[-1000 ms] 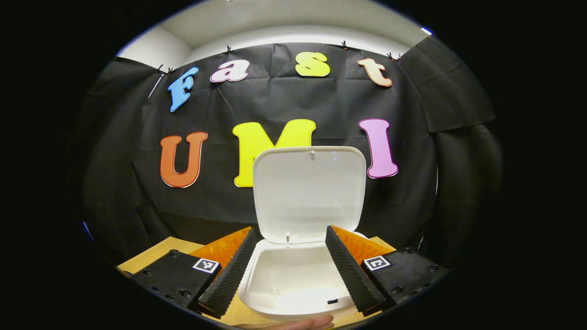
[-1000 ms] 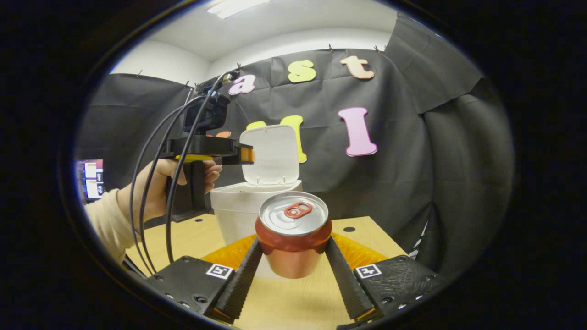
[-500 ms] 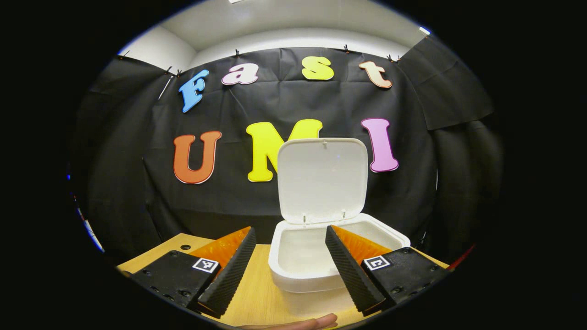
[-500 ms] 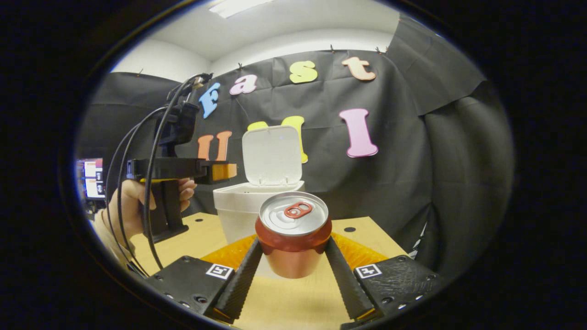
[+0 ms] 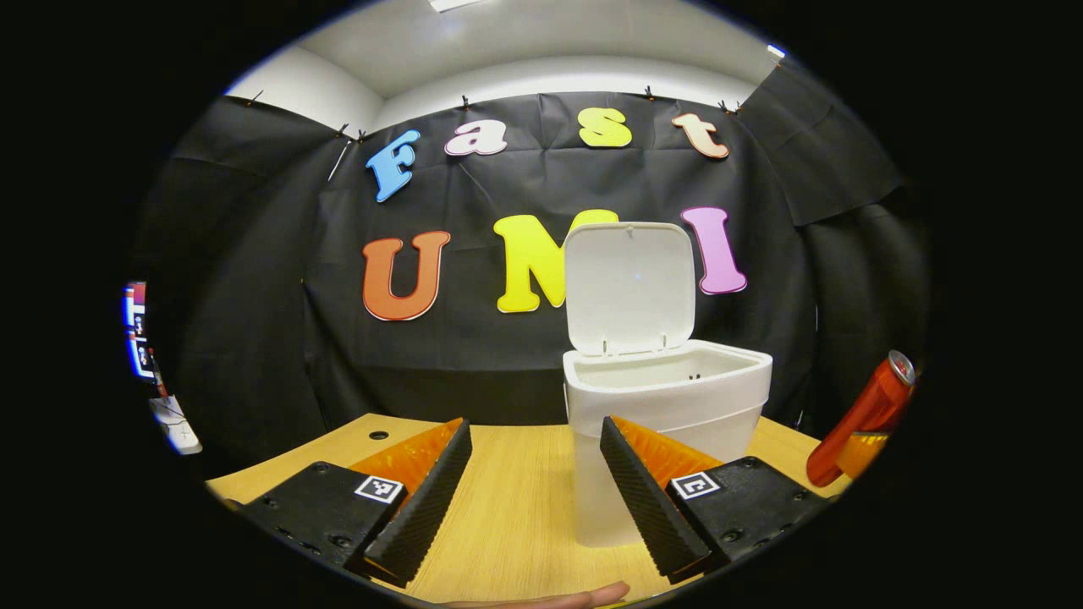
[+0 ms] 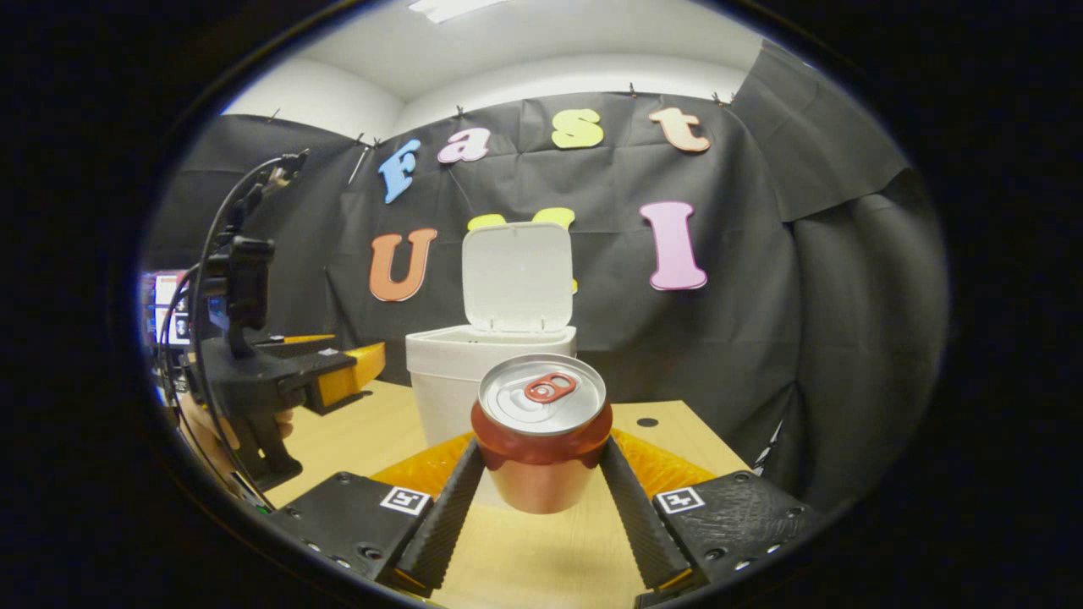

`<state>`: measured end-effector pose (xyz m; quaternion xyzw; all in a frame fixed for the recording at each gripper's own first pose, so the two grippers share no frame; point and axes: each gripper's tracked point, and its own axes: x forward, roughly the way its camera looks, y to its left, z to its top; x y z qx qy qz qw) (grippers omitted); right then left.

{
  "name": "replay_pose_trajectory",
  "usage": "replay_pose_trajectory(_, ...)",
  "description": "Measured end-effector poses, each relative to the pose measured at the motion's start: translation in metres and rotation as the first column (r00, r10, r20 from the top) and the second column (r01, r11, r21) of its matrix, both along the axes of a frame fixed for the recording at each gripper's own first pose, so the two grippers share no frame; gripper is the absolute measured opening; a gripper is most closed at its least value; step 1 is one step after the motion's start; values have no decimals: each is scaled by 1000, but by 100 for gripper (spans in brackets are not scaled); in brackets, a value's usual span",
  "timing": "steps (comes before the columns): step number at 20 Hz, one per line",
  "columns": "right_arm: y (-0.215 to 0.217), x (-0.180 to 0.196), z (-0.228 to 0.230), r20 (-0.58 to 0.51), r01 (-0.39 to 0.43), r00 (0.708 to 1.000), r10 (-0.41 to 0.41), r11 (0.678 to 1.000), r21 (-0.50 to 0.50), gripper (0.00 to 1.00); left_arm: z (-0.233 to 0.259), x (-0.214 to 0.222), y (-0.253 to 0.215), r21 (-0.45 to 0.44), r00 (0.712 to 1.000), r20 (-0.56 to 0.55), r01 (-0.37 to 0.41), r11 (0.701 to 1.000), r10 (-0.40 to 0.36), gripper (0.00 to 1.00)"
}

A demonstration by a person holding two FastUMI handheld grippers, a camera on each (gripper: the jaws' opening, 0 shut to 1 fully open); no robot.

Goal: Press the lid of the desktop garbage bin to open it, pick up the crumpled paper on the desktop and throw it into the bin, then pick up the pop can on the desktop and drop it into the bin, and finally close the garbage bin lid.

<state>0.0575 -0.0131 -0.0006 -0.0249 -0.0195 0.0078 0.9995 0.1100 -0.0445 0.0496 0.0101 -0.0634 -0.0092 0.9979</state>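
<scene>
I have the red aluminium pop can with the silver top and red pull tab (image 6: 541,444) clamped upright between the jaws of the right gripper (image 6: 541,499), low in the centre of the right gripper view, lifted clear of the pale wooden tabletop (image 6: 541,558). Both fingers press on the can's side wall about mid-height, below the shoulder. Judgement: the thin wall will dent under a hard squeeze and the lacquered metal is slick, so a moderate grip on the cylindrical body, kept upright, seems right; I cannot tell whether it is full or empty, so weight is unknown. The white plastic desktop bin (image 6: 474,372) stands just behind the can in the middle of that view, its white hinged lid (image 6: 516,275) raised upright, opening clear. In the left gripper view the bin sits right of centre and the can appears tilted at the far right edge. The left gripper (image 5: 535,499) has its jaws spread apart with nothing between them, low over the tabletop, beside the bin. I see no crumpled paper on the tabletop; likely it is already in the bin, whose inside I cannot see. Next step, I judge: carry the can over the rim and release.
</scene>
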Motion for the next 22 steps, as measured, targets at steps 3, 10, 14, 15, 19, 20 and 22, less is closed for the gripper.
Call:
replay_pose_trajectory(3, 12, -1, -3, -9, 5, 1000, -5, 1000, -4, 81, -13, -13, 19, 21, 998, 19, -58, 998, 57, 98)
replay_pose_trajectory(10, 34, -12, -21, -47, 8, 999, -12, 996, -89, 82, -48, -52, 34, -43, 999, -22, -47, 998, 46, 98)
replay_pose_trajectory(14, 34, -21, -30, -71, 25, 997, -30, 998, -65, 81, -58, -66, 41, -64, 999, -39, -24, 998, 22, 99)
replay_pose_trajectory(15, 36, -22, -30, -80, 19, 997, -23, 999, -47, 82, -59, -67, 39, -71, 999, -41, -8, 997, 5, 98)
replay_pose_trajectory(19, 45, -30, -10, -97, 15, 995, -18, 999, -31, 81, -57, -70, 44, -68, 999, -42, 10, 998, -12, 98)
replay_pose_trajectory(20, 48, -30, -1, -89, 23, 996, -27, 999, -50, 81, -61, -70, 43, -76, 998, -64, 18, 997, -22, 98)
replay_pose_trajectory(22, 53, -26, 21, -61, 47, 997, -53, 995, -92, 81, -65, -73, 47, -80, 996, -86, 3, 997, -10, 99)
